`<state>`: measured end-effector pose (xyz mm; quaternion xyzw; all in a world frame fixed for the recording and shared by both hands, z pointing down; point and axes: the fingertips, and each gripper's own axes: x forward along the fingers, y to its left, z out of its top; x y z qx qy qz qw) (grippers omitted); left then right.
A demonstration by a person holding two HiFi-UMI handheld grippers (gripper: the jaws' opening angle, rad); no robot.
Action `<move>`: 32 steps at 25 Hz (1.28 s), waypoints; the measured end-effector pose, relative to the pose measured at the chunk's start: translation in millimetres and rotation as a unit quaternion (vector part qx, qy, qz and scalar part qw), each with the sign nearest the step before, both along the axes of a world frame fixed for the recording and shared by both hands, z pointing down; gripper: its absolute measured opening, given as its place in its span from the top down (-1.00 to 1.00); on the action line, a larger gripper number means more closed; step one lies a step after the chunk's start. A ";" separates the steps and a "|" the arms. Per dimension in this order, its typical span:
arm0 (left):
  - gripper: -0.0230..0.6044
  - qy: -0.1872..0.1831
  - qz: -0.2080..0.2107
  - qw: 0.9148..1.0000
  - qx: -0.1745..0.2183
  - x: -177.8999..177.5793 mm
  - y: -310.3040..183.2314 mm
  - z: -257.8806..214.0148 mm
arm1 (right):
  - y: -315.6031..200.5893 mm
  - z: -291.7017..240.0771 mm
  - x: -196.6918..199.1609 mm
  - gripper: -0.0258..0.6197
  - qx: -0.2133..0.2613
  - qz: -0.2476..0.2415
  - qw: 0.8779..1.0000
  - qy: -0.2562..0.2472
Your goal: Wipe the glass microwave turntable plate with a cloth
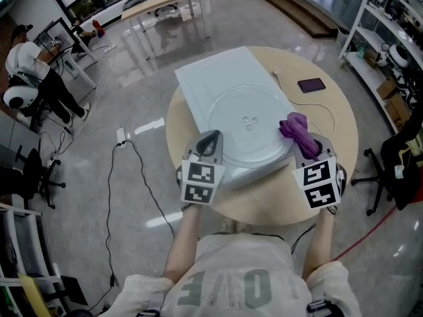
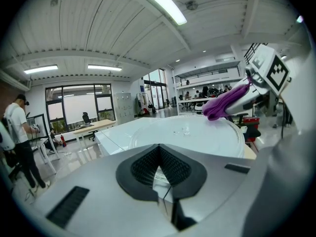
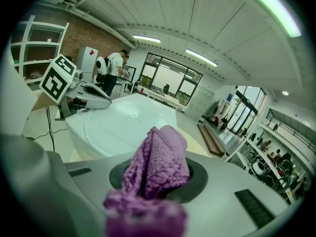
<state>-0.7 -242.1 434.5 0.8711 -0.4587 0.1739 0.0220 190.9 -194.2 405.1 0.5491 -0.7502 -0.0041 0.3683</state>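
Down at the near left, the left gripper (image 1: 210, 139) has its jaws closed on the near rim of the plate (image 1: 248, 127). Its own view (image 2: 160, 174) shows what the head view cannot: a pale glassy sliver pinched between the dark pads. The right gripper (image 1: 309, 147) pinches a purple cloth (image 1: 295, 127). In its view (image 3: 158, 181) the knitted cloth (image 3: 158, 162) fills the gap between the jaws and bunches toward the lens. From above, the cloth lies over the plate's right rim; no view settles whether it touches the glass. The plate (image 2: 197, 135) sits on a white box (image 1: 211, 78) on the round counter (image 1: 330, 124). Only the head view shows a phone (image 1: 311, 84) on the counter beyond the box. A person (image 1: 26, 65) stands well off to the left.
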 end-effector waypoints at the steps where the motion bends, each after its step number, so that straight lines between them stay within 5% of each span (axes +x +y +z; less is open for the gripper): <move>1: 0.94 0.011 -0.003 1.000 -0.002 0.7 -1.7 -1.6 | -1.7 -1.4 0.3 0.77 0.002 -0.002 1.000 0.002; 5: 0.94 0.041 -0.011 0.999 -0.011 -0.5 -7.3 -6.0 | -7.1 -14.6 -3.5 0.77 0.019 -0.012 1.000 -0.002; 14: 0.94 0.095 -0.028 0.991 0.095 -11.5 4.8 -71.0 | -2.8 -37.4 -17.7 0.77 0.092 -0.016 0.987 -0.127; 18: 0.94 0.108 -0.029 0.985 0.131 -11.2 15.2 -87.1 | 9.0 -27.3 -14.1 0.77 0.101 -0.004 0.984 -0.145; 24: 0.94 0.119 -0.056 0.982 0.132 -21.2 36.6 -89.4 | 27.1 -24.6 -13.1 0.77 0.099 -0.053 0.986 -0.124; 32: 0.94 0.103 -0.049 0.988 0.101 -22.1 89.3 -58.6 | 73.6 -4.8 -12.5 0.77 0.118 -0.077 0.975 -0.174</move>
